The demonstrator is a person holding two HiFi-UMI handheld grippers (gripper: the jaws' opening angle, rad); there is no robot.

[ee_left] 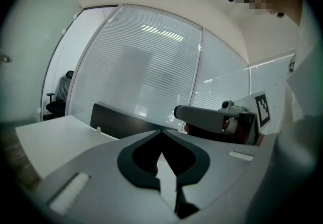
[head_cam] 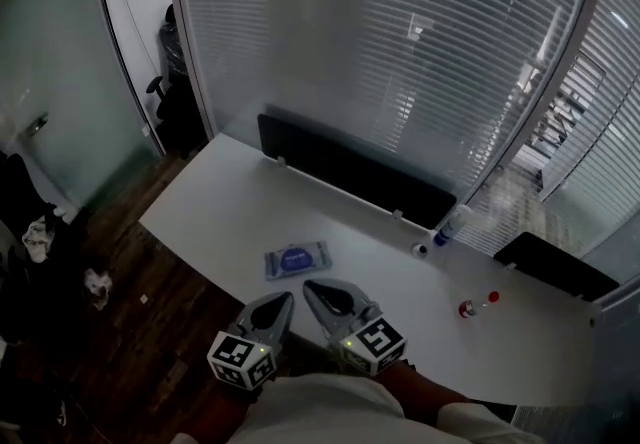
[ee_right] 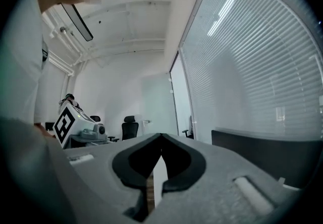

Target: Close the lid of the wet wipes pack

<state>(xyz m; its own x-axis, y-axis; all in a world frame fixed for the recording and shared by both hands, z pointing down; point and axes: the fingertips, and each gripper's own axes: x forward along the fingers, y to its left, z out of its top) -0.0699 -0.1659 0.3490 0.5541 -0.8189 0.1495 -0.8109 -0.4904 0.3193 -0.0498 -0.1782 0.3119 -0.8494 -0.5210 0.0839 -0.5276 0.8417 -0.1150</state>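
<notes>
**A:** Why are the 2 claws held so low, close to the body?

**B:** My guess is that nothing has started. The left claw and the right claw hang side by side over the desk's near edge. Each is pinched together with nothing between its jaws. Both point toward the wet wipes pack, which lies flat on the desk just beyond them. Closed tips would suit pressing a lid down.

**A:** Is the lid up?

**B:** It's too small to tell. Only a blue patch shows on top.

**A:** And the setting?

**B:** It's an office, with a glass wall with blinds behind and a dark wood floor on the left. The white desk has a dark divider panel along its far edge. A spray bottle stands near the panel, and a small red-capped item lies well apart on the right.
</notes>
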